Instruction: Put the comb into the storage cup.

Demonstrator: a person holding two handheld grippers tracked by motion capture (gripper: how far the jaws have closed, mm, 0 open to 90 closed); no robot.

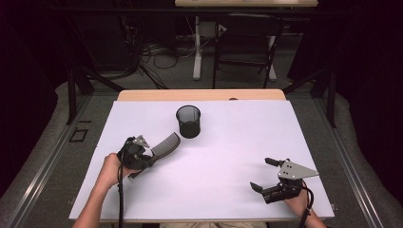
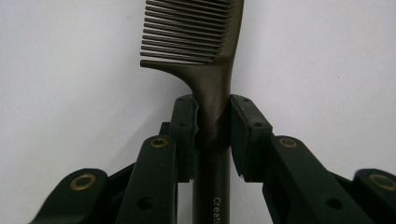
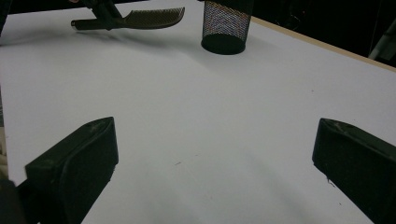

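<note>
The place looks like a lab or recording studio set up for filmed handling work. The landmark is the surface [image 1: 204,156], a wooden top covered with a plain white sheet and kept almost bare. All around it hang dark curtains [image 1: 28,57] that shut the space off. Beyond its far edge, loose cables [image 1: 157,54] lie tangled on a grey carpet floor [image 1: 247,78]. Also beyond that edge stand a dark folding chair [image 1: 247,42] and the white leg of another desk [image 1: 197,47]. To the left of the surface, black metal stand legs [image 1: 76,85] rest on the floor, and a metal rail [image 1: 43,161] runs alongside it.
</note>
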